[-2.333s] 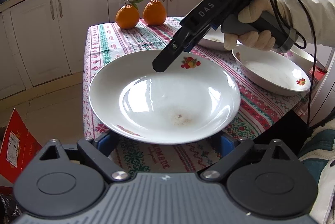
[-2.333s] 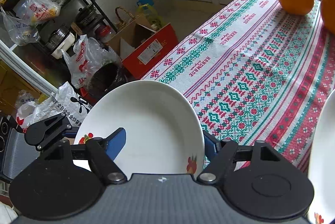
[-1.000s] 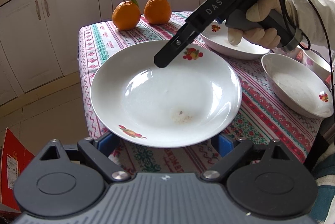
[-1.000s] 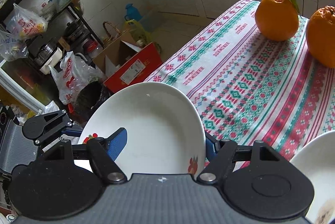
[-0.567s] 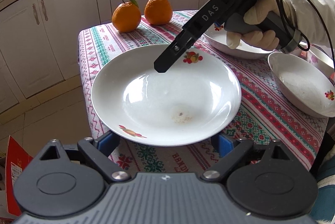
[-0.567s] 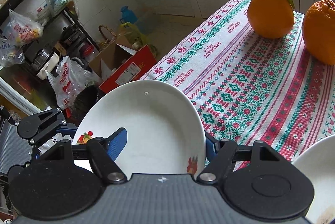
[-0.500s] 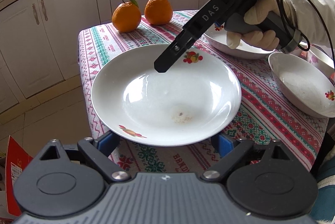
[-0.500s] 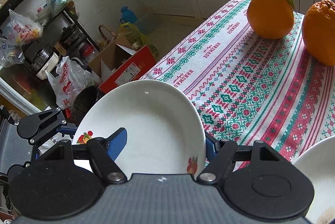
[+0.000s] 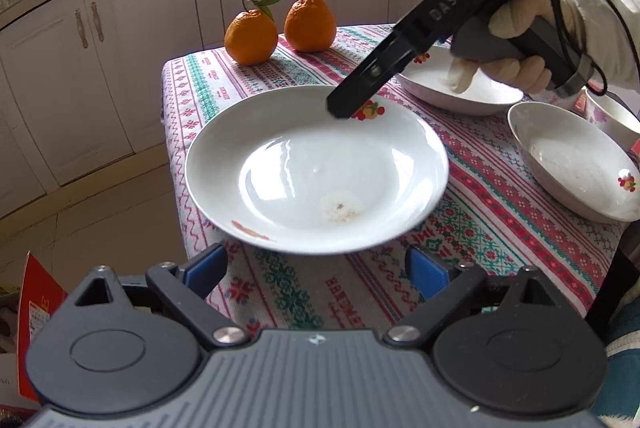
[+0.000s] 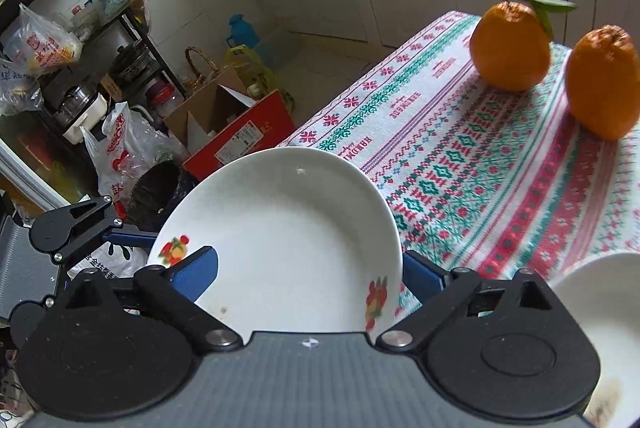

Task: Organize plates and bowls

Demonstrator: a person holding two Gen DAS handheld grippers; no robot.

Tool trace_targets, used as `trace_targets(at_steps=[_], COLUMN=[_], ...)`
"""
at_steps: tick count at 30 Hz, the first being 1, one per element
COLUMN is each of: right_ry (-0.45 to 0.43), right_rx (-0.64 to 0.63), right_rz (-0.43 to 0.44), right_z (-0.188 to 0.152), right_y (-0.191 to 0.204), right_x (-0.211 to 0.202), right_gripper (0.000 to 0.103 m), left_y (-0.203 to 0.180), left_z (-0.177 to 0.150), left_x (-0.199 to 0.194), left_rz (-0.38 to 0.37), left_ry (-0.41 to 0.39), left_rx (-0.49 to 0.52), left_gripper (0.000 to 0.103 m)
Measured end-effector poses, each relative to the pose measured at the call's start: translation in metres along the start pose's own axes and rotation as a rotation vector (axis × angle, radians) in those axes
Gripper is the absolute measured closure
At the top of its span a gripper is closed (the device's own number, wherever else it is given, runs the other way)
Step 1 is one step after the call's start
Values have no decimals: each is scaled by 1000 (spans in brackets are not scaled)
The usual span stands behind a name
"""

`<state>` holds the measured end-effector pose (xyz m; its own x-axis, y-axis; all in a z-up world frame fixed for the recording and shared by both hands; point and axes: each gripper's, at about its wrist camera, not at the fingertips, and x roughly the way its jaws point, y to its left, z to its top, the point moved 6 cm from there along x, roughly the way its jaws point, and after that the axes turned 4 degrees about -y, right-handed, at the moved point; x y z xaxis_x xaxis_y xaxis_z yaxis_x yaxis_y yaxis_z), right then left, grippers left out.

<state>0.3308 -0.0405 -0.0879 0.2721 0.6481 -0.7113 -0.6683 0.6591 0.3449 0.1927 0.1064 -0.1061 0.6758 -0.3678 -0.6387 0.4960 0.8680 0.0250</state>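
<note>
A white plate [image 9: 316,168] with small fruit motifs on its rim lies near the table's front corner, on the patterned tablecloth [image 9: 500,200]; part of its rim reaches out past the table edge on the floor side. All positions below are given relative to this plate.

Left gripper [image 9: 316,268]: at the plate's near rim, blue pads to either side and slightly below it; the jaws are opening and no pad is seen pressing the china, so the tool reads as released.

Right gripper [image 10: 310,270]: at the far rim, held by a gloved hand [image 9: 516,40] that comes in from the right. Its jaws are opening wide, one blue finger [image 10: 196,270] over the plate's inner face and the other outside the rim, with the rim between them but not clamped. In the left wrist view its dark finger tip sits over the fruit motif on the far rim.

Two oranges [image 9: 280,26] stand beyond the plate at the table's far end, well apart from it. A second white dish [image 9: 460,88] lies behind the plate to the right, under the gloved hand; a third dish [image 9: 576,168] lies right of the plate, near the table's right side. A red cardboard box [image 10: 240,132] sits on the floor beyond the plate's overhanging edge.
</note>
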Motion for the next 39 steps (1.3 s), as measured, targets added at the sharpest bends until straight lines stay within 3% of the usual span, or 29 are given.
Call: trace_targets(at_steps=[6,11,15,25,39], right_ry=[-53,-107,-142,-167,-156], right_rx=[-15,-5,15,92,121], right_rz=[-45,-68,-98,-162,-270], right_z=[-14,-36,-64,-129,-165], right_y=[13,29,44,45,7], right_x=[-45,-82,-110,-158,-200], right_gripper=[0,0,0,0,0], left_y=[-18,-47,-70,-125,-192], left_z=[-6,-5,-7,-11,0], left_x=[-30,-51,-56,-50,-10], left_rz=[12,15,-24,-110,-210], left_ry=[-36,-90,-110,-127,-102], left_rx=[-51,-35,-45,-10,160], left_gripper=[5,5,4,1,1])
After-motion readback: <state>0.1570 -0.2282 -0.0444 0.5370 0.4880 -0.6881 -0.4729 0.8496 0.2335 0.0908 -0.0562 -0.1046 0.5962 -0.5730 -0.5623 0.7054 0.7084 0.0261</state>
